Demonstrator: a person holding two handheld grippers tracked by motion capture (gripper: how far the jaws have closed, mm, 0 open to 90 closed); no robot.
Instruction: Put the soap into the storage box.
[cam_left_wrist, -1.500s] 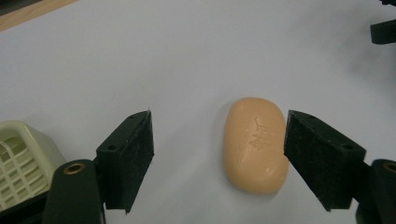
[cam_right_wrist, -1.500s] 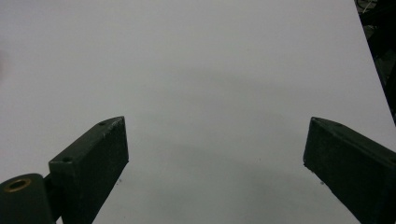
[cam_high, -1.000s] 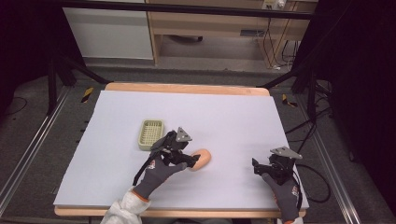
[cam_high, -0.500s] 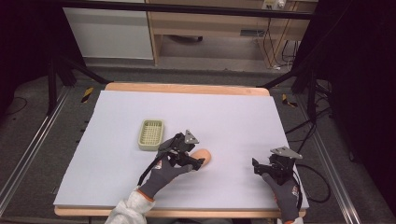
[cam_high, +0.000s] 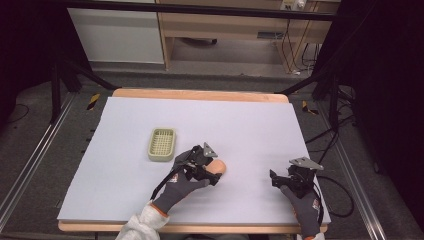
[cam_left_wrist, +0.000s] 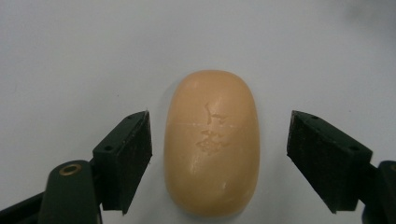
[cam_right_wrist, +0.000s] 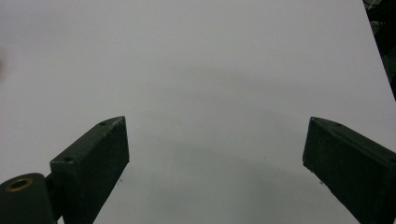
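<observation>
The table (cam_high: 125, 125) had a pale grey top with a wooden edge, and dark floor lay all around it. A small green dish (cam_high: 162, 144) with a grid inside sat on the left part of the table. An orange oval bar of soap (cam_high: 218, 166) lay flat on the grey top, a little to the right of the dish and apart from it.

The left gripper (cam_high: 202, 164) was right at the soap, held by a hand in a grey glove. In the left gripper view, the soap (cam_left_wrist: 211, 142) lay between the two black jaws. The jaws were spread wide and did not touch it. There was a gap on each side.

The right gripper (cam_high: 287, 178) was over the bare table near the right edge, well apart from the soap. Its jaws were spread wide too, with nothing between them.
</observation>
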